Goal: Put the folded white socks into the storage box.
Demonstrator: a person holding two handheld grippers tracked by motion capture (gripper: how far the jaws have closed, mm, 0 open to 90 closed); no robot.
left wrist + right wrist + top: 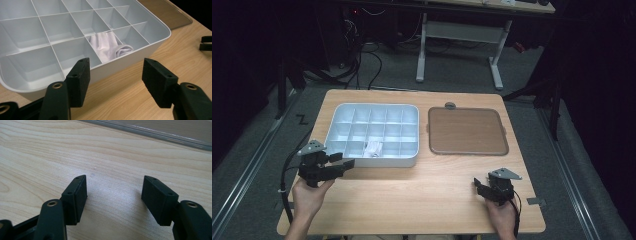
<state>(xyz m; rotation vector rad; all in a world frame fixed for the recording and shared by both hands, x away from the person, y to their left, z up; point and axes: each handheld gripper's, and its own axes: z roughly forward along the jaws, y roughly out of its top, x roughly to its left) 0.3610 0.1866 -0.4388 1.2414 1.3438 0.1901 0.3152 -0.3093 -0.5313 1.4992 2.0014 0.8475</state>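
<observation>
A white compartment tray (373, 161) stands on the left half of the wooden table. A small crumpled white cloth (373, 148) lies in one of its front-row compartments. In the left gripper view the cloth (110, 46) sits just behind the tray's near wall (130, 58). My left gripper (344, 165) hovers at the tray's front left corner, jaws open, nothing between them (116, 75). My right gripper (479, 186) rests low over bare table near the front right, also open and empty (115, 195).
A flat brown lid (467, 131) lies to the right of the tray, its edge crossing the top of the right gripper view (150, 131). A desk frame and cables stand on the floor beyond the table's far edge.
</observation>
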